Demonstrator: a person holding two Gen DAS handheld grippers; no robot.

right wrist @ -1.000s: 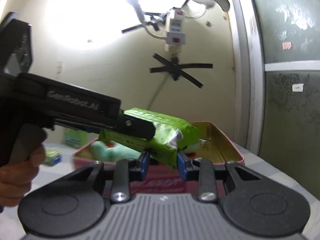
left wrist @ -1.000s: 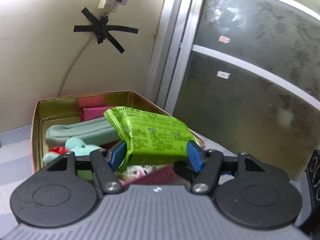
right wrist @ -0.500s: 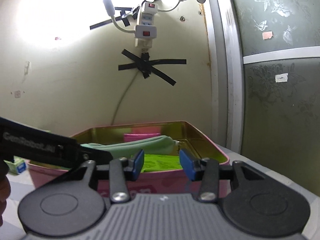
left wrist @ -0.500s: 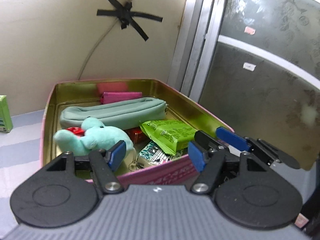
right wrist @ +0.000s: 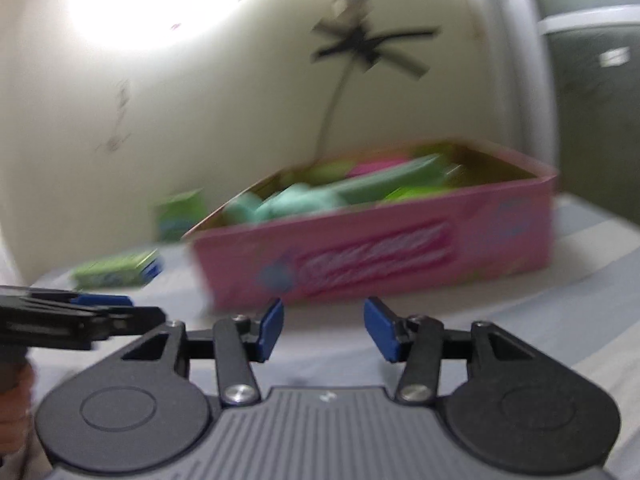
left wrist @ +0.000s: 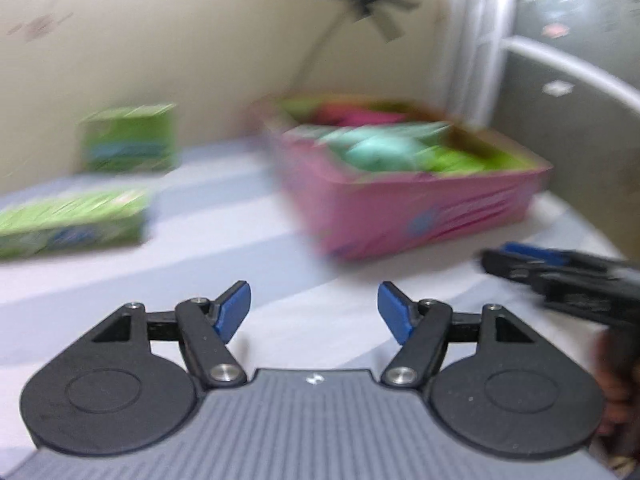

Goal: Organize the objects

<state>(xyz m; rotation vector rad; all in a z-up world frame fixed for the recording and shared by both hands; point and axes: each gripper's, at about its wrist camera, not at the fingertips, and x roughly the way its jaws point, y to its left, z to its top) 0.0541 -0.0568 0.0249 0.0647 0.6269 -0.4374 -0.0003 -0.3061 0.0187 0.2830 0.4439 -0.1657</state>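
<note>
From the left wrist view, which is blurred, one open pink rectangular tin with a gold-coloured inside [left wrist: 420, 208] sits on the pale blue-and-white striped surface [left wrist: 240, 240] near the corner where the cream wall meets a frosted grey door. The tin is filled close to its rim: a mint-green plush toy [left wrist: 378, 150] lies in the middle, a bright green packet [left wrist: 460, 162] beside it toward the door side, and something pink [left wrist: 356, 114] at the back wall of the tin; finer contents cannot be made out. Well apart from the tin, on the left, are two green boxes: one flat green carton with blue print [left wrist: 72, 220] lying on the surface and one upright green carton [left wrist: 128, 140] standing behind it near the wall. The left hand-held gripper [left wrist: 314, 312] hangs over bare surface in front of the tin, its two blue pads moderately apart and opening, with nothing between them. The right hand-held gripper [left wrist: 560, 272] shows at the right edge, side-on, gripped by a hand [left wrist: 616, 400]. From the right wrist view, also blurred, the same single pink tin [right wrist: 380, 248] shows its long printed side, with the plush toy [right wrist: 288, 204], a long mint-green pouch [right wrist: 396, 178] behind it, the green packet [right wrist: 416, 192] and the pink item [right wrist: 372, 168] inside. The two green cartons appear again at left, the flat one [right wrist: 116, 268] and the upright one [right wrist: 180, 214]. The right hand-held gripper [right wrist: 324, 328] is just in front of the tin's wall, its pads narrowly apart and opening, empty. The left hand-held gripper [right wrist: 80, 316] reaches in from the left edge.
</note>
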